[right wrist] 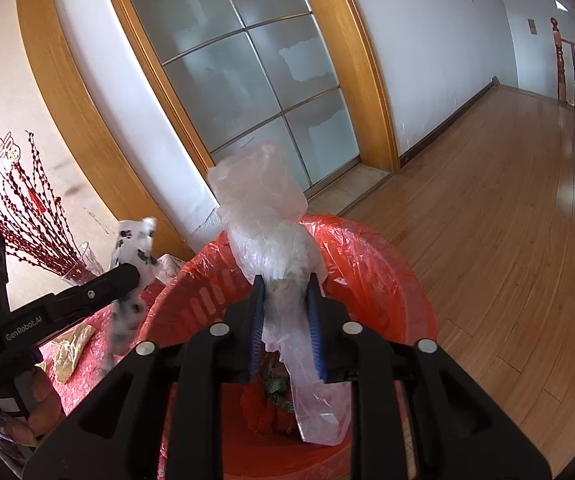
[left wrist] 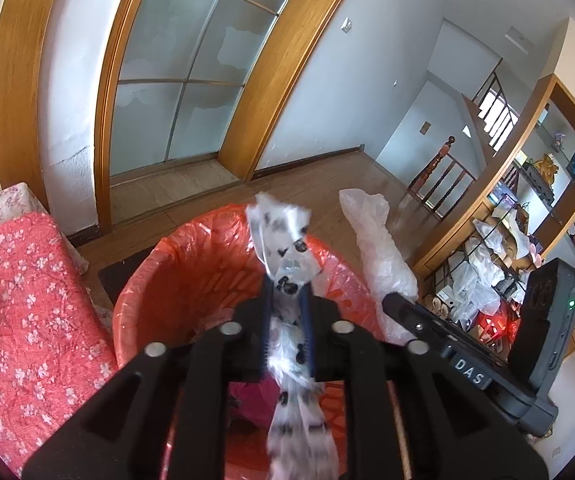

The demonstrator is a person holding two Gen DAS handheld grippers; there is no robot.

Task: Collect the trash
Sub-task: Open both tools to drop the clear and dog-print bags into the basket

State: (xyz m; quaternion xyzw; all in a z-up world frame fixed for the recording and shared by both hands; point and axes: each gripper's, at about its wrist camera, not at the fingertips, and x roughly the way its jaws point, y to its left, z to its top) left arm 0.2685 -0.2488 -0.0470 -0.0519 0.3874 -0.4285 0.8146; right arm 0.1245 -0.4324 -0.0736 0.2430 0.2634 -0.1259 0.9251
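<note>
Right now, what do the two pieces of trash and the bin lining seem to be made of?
Spotted wrapper: thin printed plastic film, probably; it crinkles and lets light through.
Clear bag: soft translucent plastic, wrinkled and glossy.
Bin liner: thin red plastic film, shiny with creases.

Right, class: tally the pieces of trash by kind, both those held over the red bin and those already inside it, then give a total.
Spotted wrapper, in left gripper: 1
Clear bag, in right gripper: 1
Red bundle in bin: 1
Green crumpled scrap in bin: 1
Total: 4
</note>
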